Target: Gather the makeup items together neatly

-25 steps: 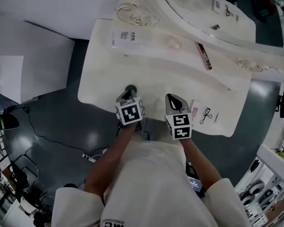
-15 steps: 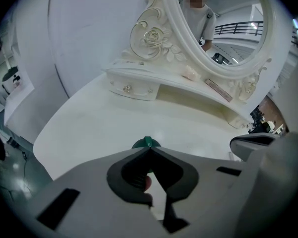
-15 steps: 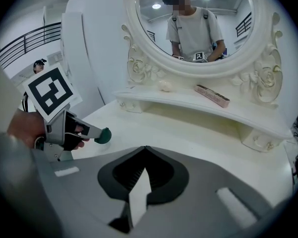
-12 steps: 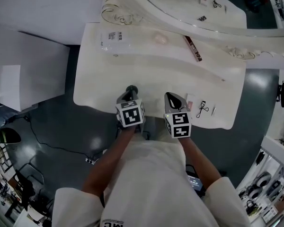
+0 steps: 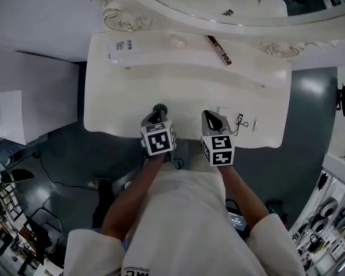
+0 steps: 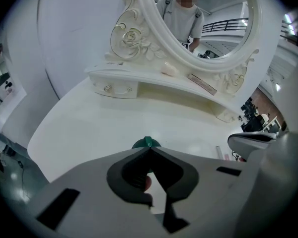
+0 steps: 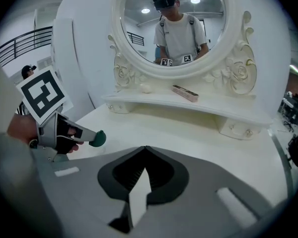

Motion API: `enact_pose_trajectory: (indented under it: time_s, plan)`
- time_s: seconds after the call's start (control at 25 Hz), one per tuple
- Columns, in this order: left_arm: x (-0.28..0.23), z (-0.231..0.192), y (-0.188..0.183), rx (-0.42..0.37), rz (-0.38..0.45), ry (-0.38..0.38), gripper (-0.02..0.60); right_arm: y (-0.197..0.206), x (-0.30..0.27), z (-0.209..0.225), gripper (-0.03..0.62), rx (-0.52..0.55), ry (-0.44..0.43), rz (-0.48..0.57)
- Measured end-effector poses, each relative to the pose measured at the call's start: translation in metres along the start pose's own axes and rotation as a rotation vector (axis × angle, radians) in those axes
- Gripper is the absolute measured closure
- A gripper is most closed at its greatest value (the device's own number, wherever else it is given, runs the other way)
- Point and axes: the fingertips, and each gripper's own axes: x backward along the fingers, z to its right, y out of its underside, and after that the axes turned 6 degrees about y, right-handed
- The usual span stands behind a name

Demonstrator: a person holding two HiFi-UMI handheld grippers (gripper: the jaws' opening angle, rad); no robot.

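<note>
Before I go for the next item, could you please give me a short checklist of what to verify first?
1. Left gripper holds the green round piece: ok, jaws shut on it.
2. Right gripper ready to pick: not ok, shut and empty.
3. Eyelash curler, small packet and thin tube lie close together at the table's front right: ok.
4. Brown stick and pale puff gathered with them: not ok, both lie up on the shelf.
5. Flat packet at the shelf's left end is makeup: cannot tell.
</note>
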Motion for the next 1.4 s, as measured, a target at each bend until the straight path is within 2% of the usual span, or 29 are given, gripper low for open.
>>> enact_pose_trajectory:
  time_s: [0.8, 1.4]
  plan:
    - [-0.016, 0.071, 0.011, -0.127, -0.055, 0.074, 0.571, 0.027, 0.028, 0.063, 0.592, -0.138, 0.113, 0.008]
    - [-0.031, 0.115, 0.028, -0.164, -0.100, 0.106, 0.571, 0.042, 0.039, 0.093, 0.592, -0.177, 0.133, 0.001]
